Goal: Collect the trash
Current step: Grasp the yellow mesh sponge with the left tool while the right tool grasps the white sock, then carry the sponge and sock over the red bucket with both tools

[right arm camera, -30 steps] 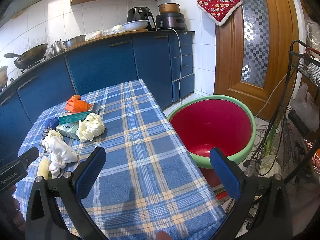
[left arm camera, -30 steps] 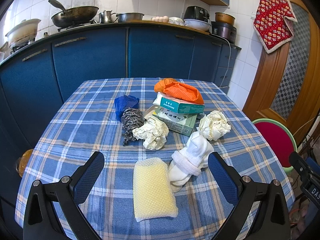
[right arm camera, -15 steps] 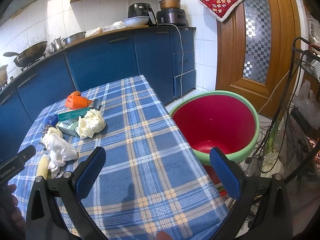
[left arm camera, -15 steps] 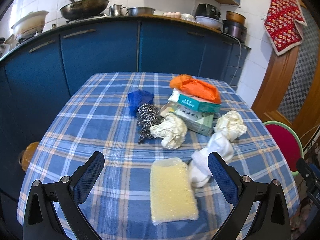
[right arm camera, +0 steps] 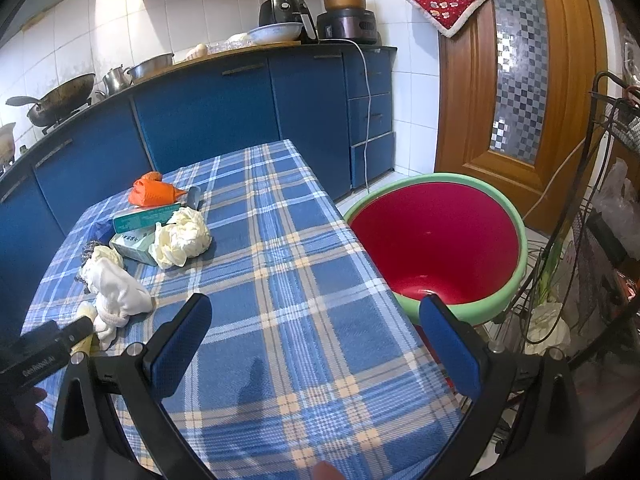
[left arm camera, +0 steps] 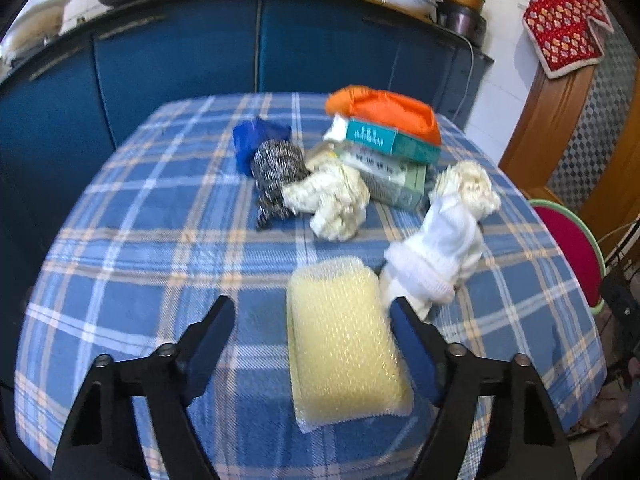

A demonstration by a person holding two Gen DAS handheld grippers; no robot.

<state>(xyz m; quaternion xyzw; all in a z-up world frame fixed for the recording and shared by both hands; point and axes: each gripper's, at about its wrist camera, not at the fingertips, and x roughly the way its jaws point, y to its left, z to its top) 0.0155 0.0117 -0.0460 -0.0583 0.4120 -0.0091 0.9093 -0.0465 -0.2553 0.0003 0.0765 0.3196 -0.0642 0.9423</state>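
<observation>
Near table edge: bare plaid cloth (right arm camera: 320, 360), open passage.
Left side: yellow sponge (left arm camera: 344, 344), white sock (left arm camera: 436, 256) touching it, paper wads, boxes crowd together.
Right: red basin (right arm camera: 436, 244) beside table.

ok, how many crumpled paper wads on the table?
2: one wad beside the steel scourer, one wad behind the white sock. More may hide behind the boxes.

Daylit, fairly bright interior. Left wrist view motion-blurred throughout; right wrist view sharp. Heavy fisheye bending and dark corners in both. Glare on white wall tiles (right arm camera: 224, 4). Shadows soft.
</observation>
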